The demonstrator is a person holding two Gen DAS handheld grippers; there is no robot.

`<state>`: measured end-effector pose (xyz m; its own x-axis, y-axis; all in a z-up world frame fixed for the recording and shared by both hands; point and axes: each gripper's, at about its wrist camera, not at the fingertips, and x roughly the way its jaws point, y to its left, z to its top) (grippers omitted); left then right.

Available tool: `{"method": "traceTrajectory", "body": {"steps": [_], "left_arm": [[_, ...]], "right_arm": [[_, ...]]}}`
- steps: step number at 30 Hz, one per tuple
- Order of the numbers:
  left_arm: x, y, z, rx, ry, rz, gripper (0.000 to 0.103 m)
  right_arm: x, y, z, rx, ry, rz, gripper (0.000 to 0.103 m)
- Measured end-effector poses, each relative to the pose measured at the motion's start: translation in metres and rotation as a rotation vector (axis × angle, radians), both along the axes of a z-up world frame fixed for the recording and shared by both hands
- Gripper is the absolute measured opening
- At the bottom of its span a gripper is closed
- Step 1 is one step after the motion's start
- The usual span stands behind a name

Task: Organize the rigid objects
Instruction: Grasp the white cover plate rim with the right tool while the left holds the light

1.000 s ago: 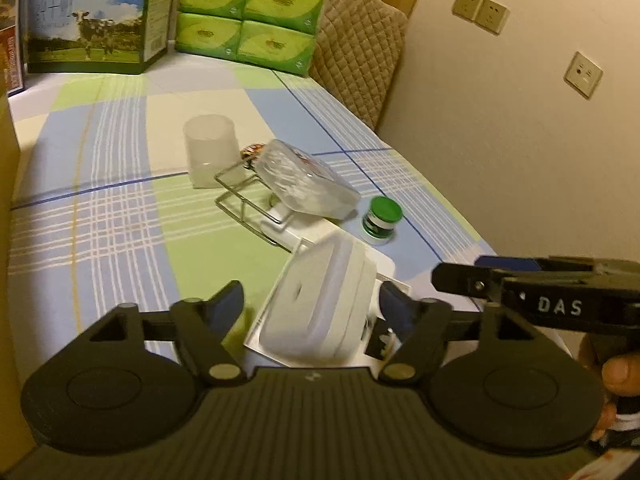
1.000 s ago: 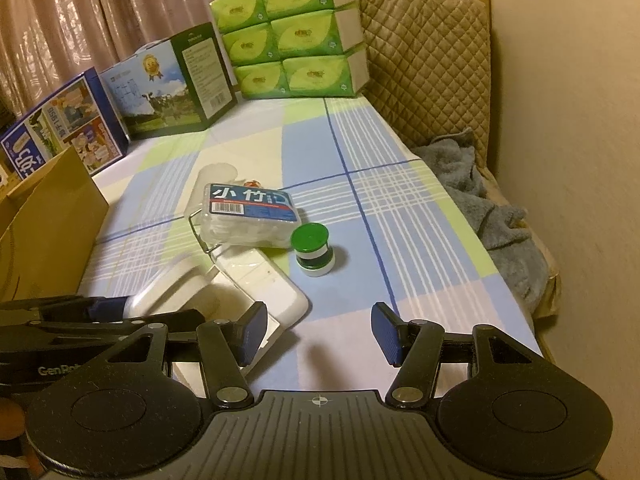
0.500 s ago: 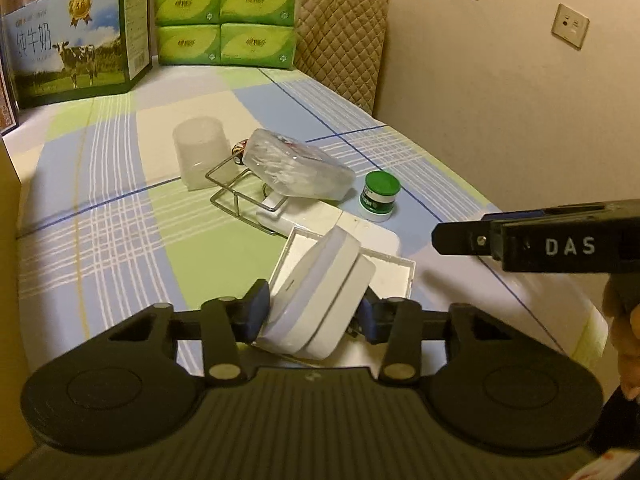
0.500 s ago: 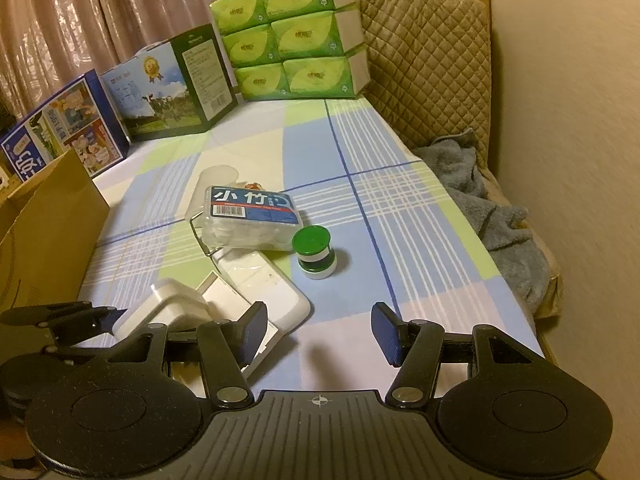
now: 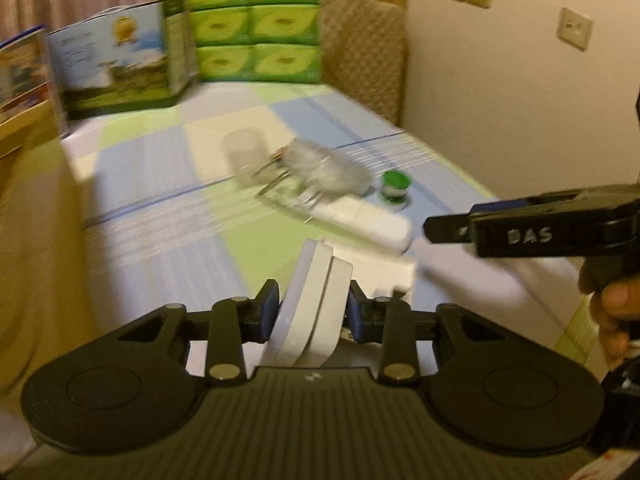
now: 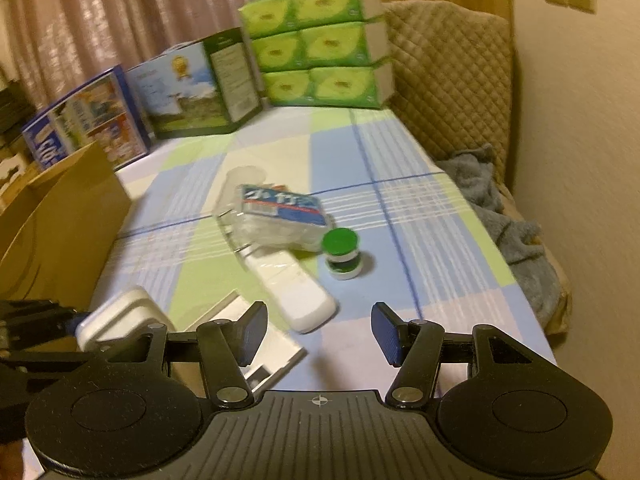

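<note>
My left gripper point(image 5: 312, 314) is shut on a white plastic case point(image 5: 316, 292), which stands on edge with a blue pad pressed to each flat face. The case hangs just above a flat white tray point(image 5: 390, 272). In the right wrist view the same case point(image 6: 116, 316) shows at the lower left, beside the left gripper's fingers point(image 6: 36, 312). My right gripper point(image 6: 318, 332) is open over the tablecloth with nothing between its pads. It also juts in from the right in the left wrist view point(image 5: 430, 230).
On the checked cloth lie a white remote point(image 6: 296, 292), a green-capped jar point(image 6: 342, 252), a clear box point(image 6: 280, 216) on a wire rack and a translucent cup point(image 5: 244, 152). A cardboard box point(image 6: 60, 216) stands left. Tissue packs point(image 6: 320, 48) and cartons point(image 6: 192, 88) line the back.
The left gripper closed on the white case, tipped it upright and raised it off the flat tray while swinging left. The right gripper stayed open and barely moved.
</note>
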<state>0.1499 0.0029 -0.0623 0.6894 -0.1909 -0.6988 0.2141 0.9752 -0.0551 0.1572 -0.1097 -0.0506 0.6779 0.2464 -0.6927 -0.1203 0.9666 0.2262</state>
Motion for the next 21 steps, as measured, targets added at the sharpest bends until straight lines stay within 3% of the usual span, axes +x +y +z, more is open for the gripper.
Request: {"method": "traceTrajectory", "body": {"steps": [5,14,18,21], "left_arm": [[-0.024,0.02,-0.011,-0.018,0.039,0.084,0.03],[-0.026,0.041,-0.022,-0.057,0.036,0.139,0.03],[-0.024,0.043,-0.023,-0.083,0.033,0.147,0.03],[-0.025,0.041,-0.023,-0.085,0.031,0.144,0.03]], "right_arm": [[-0.012,0.02,-0.002,-0.036,-0.023,0.147,0.055],[-0.018,0.061,-0.018,-0.131,-0.036,0.378,0.055],[-0.013,0.074,-0.03,-0.228,-0.02,0.401,0.055],[-0.011,0.072,-0.033,-0.201,-0.006,0.404,0.055]]}}
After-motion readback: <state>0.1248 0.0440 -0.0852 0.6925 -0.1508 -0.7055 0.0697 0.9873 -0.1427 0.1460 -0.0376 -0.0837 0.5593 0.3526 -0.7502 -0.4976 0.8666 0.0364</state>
